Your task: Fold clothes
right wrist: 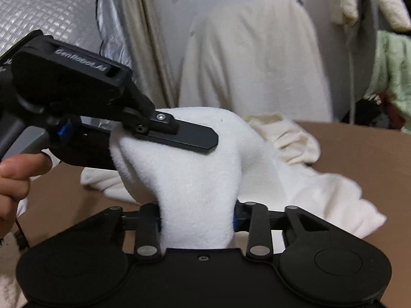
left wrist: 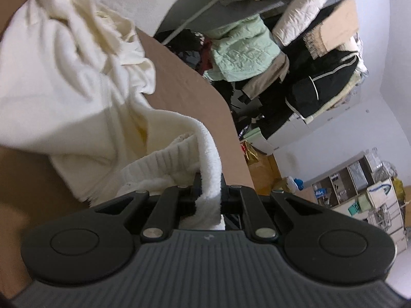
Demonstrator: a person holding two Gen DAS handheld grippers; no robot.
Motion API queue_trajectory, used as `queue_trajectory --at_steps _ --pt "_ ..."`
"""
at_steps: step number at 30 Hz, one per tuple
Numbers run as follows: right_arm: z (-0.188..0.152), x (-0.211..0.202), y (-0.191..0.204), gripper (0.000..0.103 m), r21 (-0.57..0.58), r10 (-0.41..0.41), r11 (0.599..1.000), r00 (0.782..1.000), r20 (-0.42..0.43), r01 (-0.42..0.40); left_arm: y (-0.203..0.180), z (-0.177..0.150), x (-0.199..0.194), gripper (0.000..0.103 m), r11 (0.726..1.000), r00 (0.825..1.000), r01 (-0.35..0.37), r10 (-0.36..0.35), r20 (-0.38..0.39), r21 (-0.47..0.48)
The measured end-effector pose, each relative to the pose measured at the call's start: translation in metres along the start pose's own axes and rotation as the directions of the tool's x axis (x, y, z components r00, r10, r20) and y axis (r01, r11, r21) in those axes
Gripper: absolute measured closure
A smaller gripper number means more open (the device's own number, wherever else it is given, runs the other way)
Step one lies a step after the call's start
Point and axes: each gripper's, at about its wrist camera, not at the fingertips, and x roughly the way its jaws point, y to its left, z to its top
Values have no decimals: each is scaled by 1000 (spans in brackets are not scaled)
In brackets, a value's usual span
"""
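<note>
Cluttered room with white walls; brown bench (left wrist: 185, 82) carries a white fleece garment (left wrist: 77, 82), mostly heaped and rumpled on the bench top, a cream piece (left wrist: 123, 41) bunched at its far side. Behind the bench in left wrist view: big pile of clothes (left wrist: 295, 59) with a pale green quilted item (left wrist: 244, 48), black items, cream quilted items on top; shelving unit (left wrist: 359, 184) with boxes low at the right. Left tool (left wrist: 209, 192) is clamped tight on a thin fold of the white garment, fleece strip running up out of the pinch and arching back to the heap; ribbed cuff or hem (left wrist: 159, 164) just beside it. Right tool (right wrist: 196, 220) is gripping a thicker bunch of the same garment (right wrist: 195, 179), pads pressing it on both sides, fabric bulging above the pinch. In right wrist view the left tool (right wrist: 179, 134) comes in from the left, one flat black finger lying on the raised fleece hump, so both tools grip the same lifted section close together. Person's hand (right wrist: 12, 177) at left edge grips the left tool's handle. Rest of garment trails to the right on the bench (right wrist: 359, 159). Silver quilted sheet (right wrist: 51, 7) upper left, pale cloth-draped shape (right wrist: 257, 59) behind the bench.
</note>
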Motion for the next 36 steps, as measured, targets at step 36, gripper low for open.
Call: queue_trajectory --at_steps 36 --pt "75 -49 -163 81 95 -555 832 820 139 547 14 12 27 76 868 911 -409 406 70 281"
